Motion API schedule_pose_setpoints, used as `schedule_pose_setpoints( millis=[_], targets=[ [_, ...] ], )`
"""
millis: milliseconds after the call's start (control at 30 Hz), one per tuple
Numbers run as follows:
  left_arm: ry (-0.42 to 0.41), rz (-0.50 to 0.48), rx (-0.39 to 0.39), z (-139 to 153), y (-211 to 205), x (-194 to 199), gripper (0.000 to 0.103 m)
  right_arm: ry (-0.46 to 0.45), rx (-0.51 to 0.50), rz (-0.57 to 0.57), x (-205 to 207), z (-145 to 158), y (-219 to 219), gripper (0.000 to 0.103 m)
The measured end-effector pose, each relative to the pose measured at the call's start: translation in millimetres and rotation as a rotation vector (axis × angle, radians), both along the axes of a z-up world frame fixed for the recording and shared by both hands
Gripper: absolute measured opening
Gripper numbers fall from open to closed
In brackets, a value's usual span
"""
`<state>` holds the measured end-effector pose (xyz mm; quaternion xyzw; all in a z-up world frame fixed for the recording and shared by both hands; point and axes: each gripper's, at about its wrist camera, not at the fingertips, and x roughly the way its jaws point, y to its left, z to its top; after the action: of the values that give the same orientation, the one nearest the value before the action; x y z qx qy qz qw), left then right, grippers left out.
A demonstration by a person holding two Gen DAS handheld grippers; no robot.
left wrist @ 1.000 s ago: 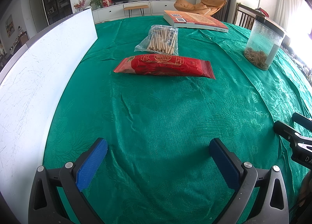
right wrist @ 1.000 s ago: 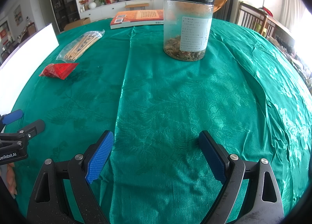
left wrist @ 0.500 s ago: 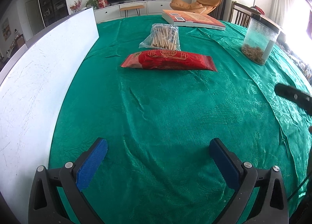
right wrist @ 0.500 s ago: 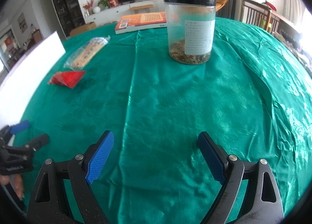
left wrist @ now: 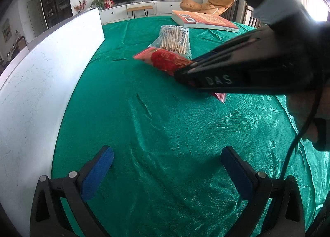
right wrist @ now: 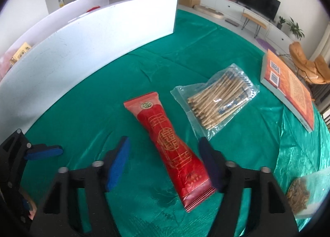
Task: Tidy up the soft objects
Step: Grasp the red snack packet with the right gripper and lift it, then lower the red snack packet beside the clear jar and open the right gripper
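Red snack packet, gold emblem, "DAS" on right hand-held gripper

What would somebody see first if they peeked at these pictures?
Probably the shiny red packet lying in the middle of the bright green tablecloth, with the right gripper closing its blue fingers around it. Next to it sits a clear bag of sticks, and a tall white board stands along the table's left side.
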<state>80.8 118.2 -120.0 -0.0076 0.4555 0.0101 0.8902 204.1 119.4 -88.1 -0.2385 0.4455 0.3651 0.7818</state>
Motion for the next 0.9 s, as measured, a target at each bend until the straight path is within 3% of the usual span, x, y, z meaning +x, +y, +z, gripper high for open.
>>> schedule_pose_setpoints(
  millis=[100, 433, 633, 767, 833, 867, 900],
  targets=[
    [0.000, 0.000, 0.000, 0.0, 0.1, 0.0, 0.103, 0.010, 0.024, -0.088, -17.3, -0.7, -36.3, 0.019],
    [0.000, 0.001, 0.003, -0.1, 0.8, -0.3, 0.103, 0.030, 0.151, -0.512, -66.9, 7.9, -233.1, 0.019],
    [0.000, 0.002, 0.003, -0.3, 1.2, -0.1, 0.103, 0.046, 0.262, -0.788, -11.4, 9.8, -310.2, 0.019],
    [0.000, 0.002, 0.002, -0.2, 1.6, -0.1, 0.103, 0.057, 0.330, -0.864, 46.8, 10.1, -323.4, 0.019],
    [0.000, 0.002, 0.002, -0.2, 1.6, 0.0, 0.103, 0.049, 0.370, -0.880, 59.7, 11.3, -330.5, 0.030],
    [0.000, 0.002, 0.002, -0.2, 1.6, 0.0, 0.103, 0.051, 0.371, -0.892, 64.0, 11.9, -330.1, 0.042],
    [0.000, 0.002, 0.002, -0.2, 1.6, 0.0, 0.103, 0.047, 0.355, -0.911, 64.0, 13.0, -329.8, 0.072]
  ],
)
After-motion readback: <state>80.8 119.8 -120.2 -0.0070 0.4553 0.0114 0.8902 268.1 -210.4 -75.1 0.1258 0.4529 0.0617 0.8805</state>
